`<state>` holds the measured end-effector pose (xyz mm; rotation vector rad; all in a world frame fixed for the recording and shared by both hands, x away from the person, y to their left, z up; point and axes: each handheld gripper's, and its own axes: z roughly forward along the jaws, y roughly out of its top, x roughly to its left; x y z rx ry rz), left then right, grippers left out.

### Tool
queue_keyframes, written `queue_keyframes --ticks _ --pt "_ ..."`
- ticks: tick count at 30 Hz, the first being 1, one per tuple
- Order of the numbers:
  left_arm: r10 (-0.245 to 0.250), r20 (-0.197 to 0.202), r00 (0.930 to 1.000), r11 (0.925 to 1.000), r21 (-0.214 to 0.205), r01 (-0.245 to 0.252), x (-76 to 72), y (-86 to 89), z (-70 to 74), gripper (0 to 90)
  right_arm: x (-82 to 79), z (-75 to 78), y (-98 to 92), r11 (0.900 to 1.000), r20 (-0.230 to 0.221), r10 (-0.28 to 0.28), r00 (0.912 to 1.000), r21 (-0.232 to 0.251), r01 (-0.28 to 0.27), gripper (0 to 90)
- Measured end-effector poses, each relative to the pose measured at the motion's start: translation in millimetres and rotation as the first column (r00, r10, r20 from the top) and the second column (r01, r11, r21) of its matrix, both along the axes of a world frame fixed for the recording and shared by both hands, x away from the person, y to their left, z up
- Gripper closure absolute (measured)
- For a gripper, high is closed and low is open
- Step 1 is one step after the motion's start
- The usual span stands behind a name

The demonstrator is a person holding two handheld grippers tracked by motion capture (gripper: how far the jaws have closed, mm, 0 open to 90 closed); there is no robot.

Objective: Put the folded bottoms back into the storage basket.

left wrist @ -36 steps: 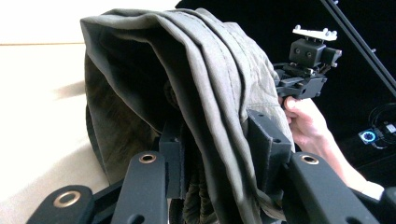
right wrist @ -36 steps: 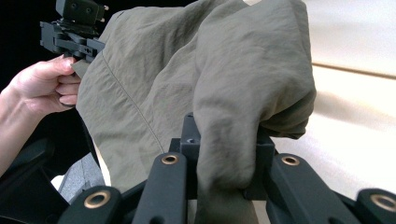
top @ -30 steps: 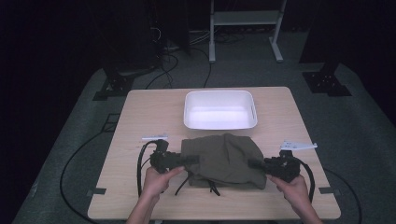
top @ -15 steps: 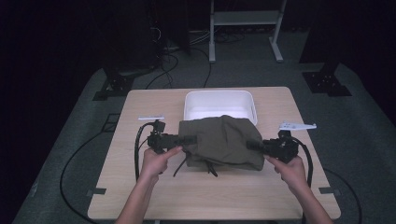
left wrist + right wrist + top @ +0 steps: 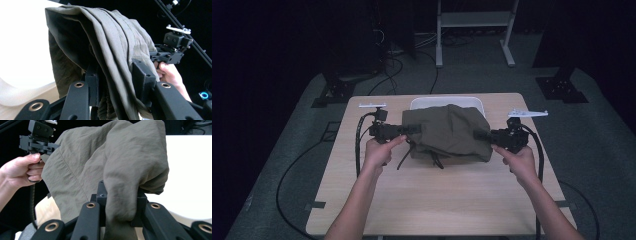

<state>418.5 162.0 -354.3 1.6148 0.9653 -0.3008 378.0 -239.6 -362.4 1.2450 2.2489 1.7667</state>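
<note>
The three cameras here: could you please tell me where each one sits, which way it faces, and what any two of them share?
High view: above the person's side of the table, looking forward and down; both forearms, left gripper and right gripper hold an olive cloth before a white tray.
Left gripper view: on the left gripper, looking along its jaws at the cloth; the other hand shows.
Right gripper view: on the right gripper, likewise.
Shared: all show the cloth and tray.

Olive-green garment, white tub, pale wood table, black hand-held grippers.
</note>
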Motion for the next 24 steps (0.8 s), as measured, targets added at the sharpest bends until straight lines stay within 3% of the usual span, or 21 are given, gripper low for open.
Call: queue_keyframes --ticks 3,11,16,18,24 --pt "0.019 -0.018 0.9997 0.9995 -0.023 -0.019 10.5 0.7 1.6 61.8 8.4 5.2 1.4 0.9999 0.004 -0.013 0.9999 0.006 0.013 73.8" --pt "0.056 -0.023 0.9982 0.9984 0.003 -0.056 38.2 1.8 13.5 61.8 35.1 17.3 9.3 0.9992 0.000 -0.038 0.9993 -0.010 0.038 73.8" --pt "0.081 -0.028 0.9963 0.9967 0.000 -0.081 54.4 1.3 13.9 61.7 50.9 23.5 13.0 0.9984 0.000 -0.055 0.9985 -0.016 0.055 73.7" --pt "0.098 -0.036 0.9946 0.9947 -0.028 -0.099 61.3 0.8 11.7 61.8 57.3 25.4 13.5 0.9978 -0.004 -0.063 0.9980 -0.022 0.063 73.7" --pt "0.113 -0.039 0.9928 0.9930 -0.029 -0.115 77.7 -5.3 11.6 61.8 72.2 30.6 13.3 0.9954 0.001 -0.088 0.9962 -0.040 0.088 73.7"
